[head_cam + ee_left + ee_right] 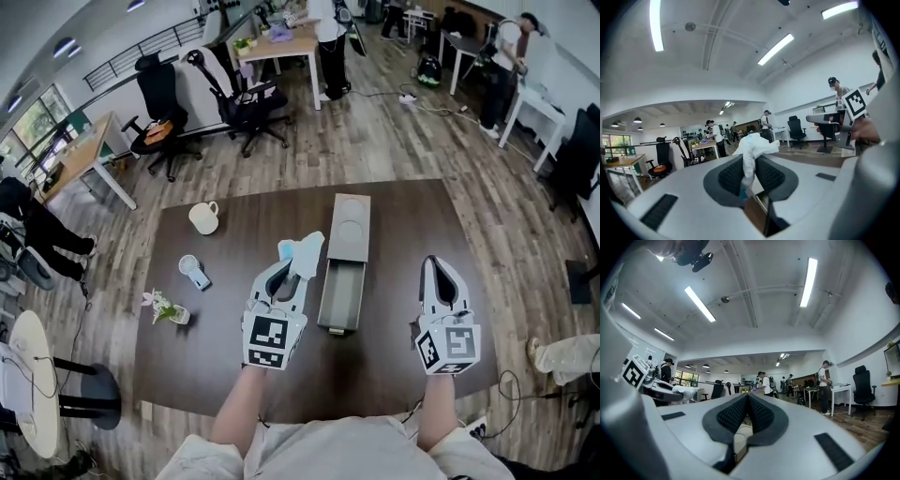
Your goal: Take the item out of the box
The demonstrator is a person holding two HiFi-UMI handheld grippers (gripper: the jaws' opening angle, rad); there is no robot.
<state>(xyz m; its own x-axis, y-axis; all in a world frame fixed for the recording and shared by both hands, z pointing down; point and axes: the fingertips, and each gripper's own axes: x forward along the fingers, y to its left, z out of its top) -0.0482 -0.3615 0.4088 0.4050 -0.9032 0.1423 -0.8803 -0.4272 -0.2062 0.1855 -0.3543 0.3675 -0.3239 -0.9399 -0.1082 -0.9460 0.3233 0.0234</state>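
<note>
- Left gripper (289, 270) has its jaws clamped on a crumpled white cloth (302, 251), which sticks up and out past the fingertips.
- From the left gripper view, the white cloth (753, 149) is pinched between the two dark ribbed pads (729, 177), with a small blue bit showing at its lower end.
- That cloth is out of the grey box (350, 223), held above the table (225, 366) just left of the box's pulled-out drawer (339, 295).
- Right gripper (434, 264) hangs over the table to the right of the drawer, well apart from it.
- Its jaws meet at the tips, with nothing between them (746, 398).
- On the left part of the table stand a white mug (203, 217), a small hand fan (194, 272) and a little vase of flowers (165, 308).
</note>
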